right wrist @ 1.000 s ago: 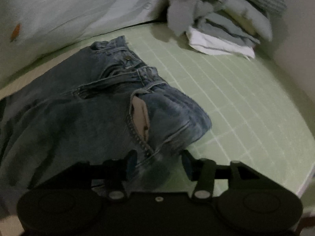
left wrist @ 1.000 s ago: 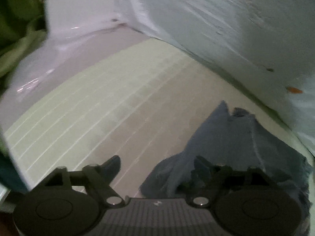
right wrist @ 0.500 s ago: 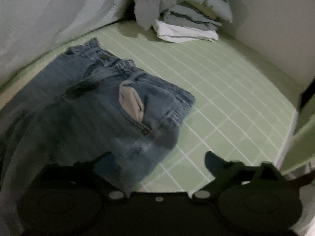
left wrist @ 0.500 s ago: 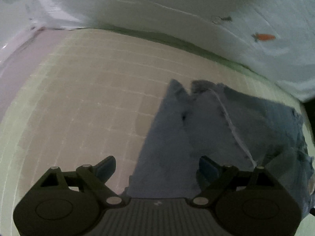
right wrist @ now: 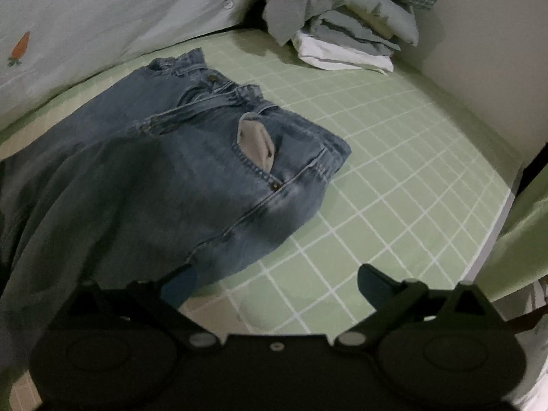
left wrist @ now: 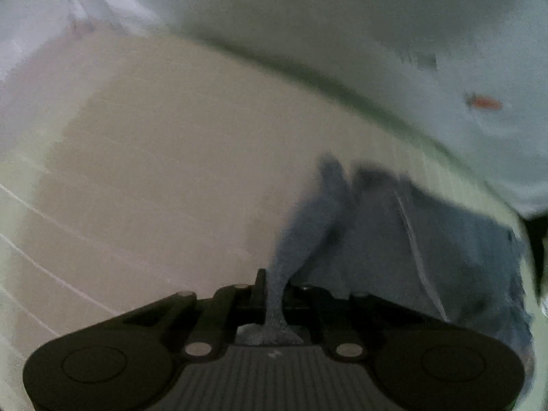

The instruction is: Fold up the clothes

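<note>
One pair of jeans (right wrist: 178, 171) lies on the green checked sheet (right wrist: 394, 171), waistband toward the far edge near the pillow, legs running off toward the left. The garment appears doubled lengthwise, one leg over the other, with a pocket lining (right wrist: 255, 142) turned out at the hip. No cross fold is visible, so the judgement is that folding is at an early to middle stage: lengthwise fold done, leg end not yet brought up to the waist.

The left gripper (left wrist: 274, 294) has its jaws closed narrow on a strip of denim at the leg end, the cloth rising between them and pulled taut; this view is blurred, and which hem is held cannot be told. The right gripper (right wrist: 277, 284) has its jaws spread wide and holds nothing; one fingertip sits just beside the near edge of the jeans at the hip, the other over bare sheet.

At the far right corner of the bed, against the wall, a stack of folded clothes (right wrist: 349, 27) stands well apart from the jeans, suggesting earlier items are finished. A pale pillow (right wrist: 102, 27) with a carrot print (right wrist: 19, 49) borders the far edge.
</note>
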Demonstrator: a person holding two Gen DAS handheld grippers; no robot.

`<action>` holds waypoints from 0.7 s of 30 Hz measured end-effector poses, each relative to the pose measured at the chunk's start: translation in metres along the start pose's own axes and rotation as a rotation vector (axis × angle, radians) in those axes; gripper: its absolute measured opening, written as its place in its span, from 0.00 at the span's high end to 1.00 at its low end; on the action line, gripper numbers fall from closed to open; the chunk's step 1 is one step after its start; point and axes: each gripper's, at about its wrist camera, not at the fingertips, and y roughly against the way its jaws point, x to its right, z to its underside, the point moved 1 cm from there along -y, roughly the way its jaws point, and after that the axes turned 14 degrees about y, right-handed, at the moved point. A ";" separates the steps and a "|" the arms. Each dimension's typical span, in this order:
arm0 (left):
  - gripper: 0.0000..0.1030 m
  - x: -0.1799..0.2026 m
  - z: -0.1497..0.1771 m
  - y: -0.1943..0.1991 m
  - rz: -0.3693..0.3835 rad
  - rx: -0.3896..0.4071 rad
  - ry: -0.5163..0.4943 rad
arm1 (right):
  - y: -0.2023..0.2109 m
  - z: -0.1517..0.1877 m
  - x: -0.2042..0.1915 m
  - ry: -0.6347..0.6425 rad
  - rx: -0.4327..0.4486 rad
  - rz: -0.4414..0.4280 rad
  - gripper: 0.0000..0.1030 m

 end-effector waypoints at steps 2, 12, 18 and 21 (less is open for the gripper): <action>0.94 -0.007 -0.007 0.011 0.001 0.035 0.020 | 0.000 0.002 0.000 -0.003 0.001 -0.009 0.02; 0.88 -0.119 0.011 0.108 -0.257 0.304 0.324 | -0.013 -0.002 -0.003 -0.015 0.017 -0.074 0.02; 0.71 -0.164 0.061 0.093 -0.378 0.111 0.431 | -0.022 -0.006 -0.003 -0.013 0.015 -0.103 0.02; 0.55 -0.170 0.074 0.100 -0.376 0.100 0.479 | -0.026 -0.006 -0.004 -0.010 0.013 -0.114 0.02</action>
